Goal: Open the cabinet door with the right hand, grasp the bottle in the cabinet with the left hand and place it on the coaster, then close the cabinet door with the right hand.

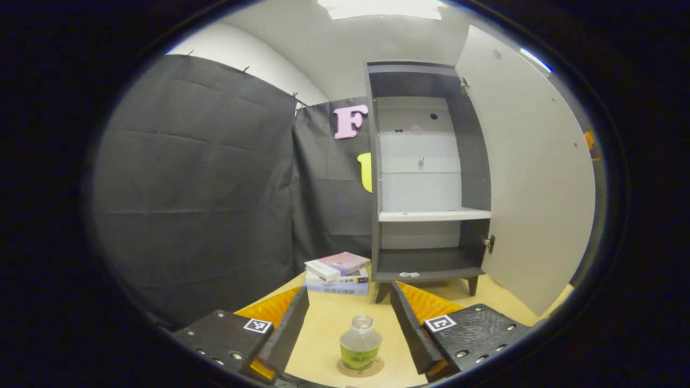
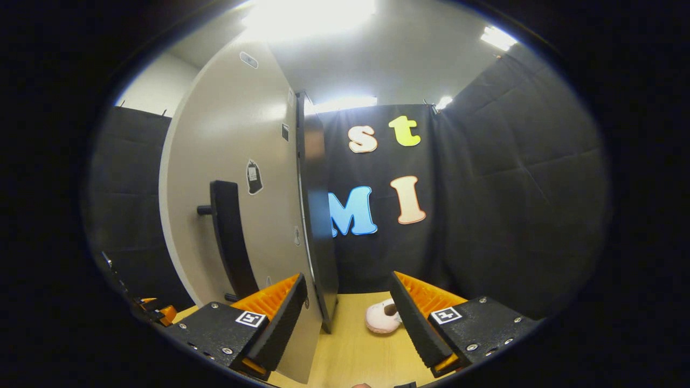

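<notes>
The bottle (image 1: 360, 343) stands upright on the coaster (image 1: 345, 369), near, between the spread fingers of the left gripper (image 1: 349, 318), apparently untouched. It looks light, smooth plastic, likely slippery. The right gripper (image 2: 349, 318), fingers apart, straddles the open door's (image 2: 237, 178) edge; its black handle (image 2: 229, 242) looks the firmest hold

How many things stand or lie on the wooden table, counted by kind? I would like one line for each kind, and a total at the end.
Cabinet: 1
Books, in a stack beside the cabinet: 3
Bottle: 1
Coaster, under the bottle: 1
Small white and pink thing, too unclear to name: 1
Total: 7
</notes>
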{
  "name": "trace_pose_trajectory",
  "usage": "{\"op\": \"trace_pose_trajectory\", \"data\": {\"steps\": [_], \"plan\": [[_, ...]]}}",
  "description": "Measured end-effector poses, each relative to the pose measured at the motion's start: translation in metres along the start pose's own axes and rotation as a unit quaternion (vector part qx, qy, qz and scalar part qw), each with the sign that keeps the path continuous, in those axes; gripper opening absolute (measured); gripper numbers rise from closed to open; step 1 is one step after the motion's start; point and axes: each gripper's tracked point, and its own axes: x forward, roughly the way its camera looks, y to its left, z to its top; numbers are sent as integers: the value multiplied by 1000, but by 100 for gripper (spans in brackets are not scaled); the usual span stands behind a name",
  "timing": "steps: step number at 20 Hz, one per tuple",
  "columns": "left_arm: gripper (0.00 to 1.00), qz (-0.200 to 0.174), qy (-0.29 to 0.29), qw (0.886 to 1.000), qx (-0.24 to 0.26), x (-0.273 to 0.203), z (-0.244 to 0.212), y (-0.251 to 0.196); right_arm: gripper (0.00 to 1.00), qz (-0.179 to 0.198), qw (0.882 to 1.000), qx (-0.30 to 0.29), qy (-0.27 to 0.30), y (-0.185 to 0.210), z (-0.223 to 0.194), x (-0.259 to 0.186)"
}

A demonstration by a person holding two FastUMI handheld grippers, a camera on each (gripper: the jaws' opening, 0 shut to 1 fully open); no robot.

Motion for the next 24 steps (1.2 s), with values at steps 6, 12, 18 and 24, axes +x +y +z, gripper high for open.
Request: {"op": "trace_pose_trajectory", "data": {"steps": [6,12,18,24], "plan": [[82,-10,-15,1000,15,16,15,37,94,-45,998,-39,-11,8,7,-15],[91,-25,-9,1000,14,29,7,65,93,-33,999,-34,-4,48,1,-12],[87,-23,-7,1000,12,35,0,103,93,-6,999,-35,-1,106,-6,-8],[82,-16,-7,1000,23,34,-4,145,93,4,999,-38,-6,154,-9,0]]}}
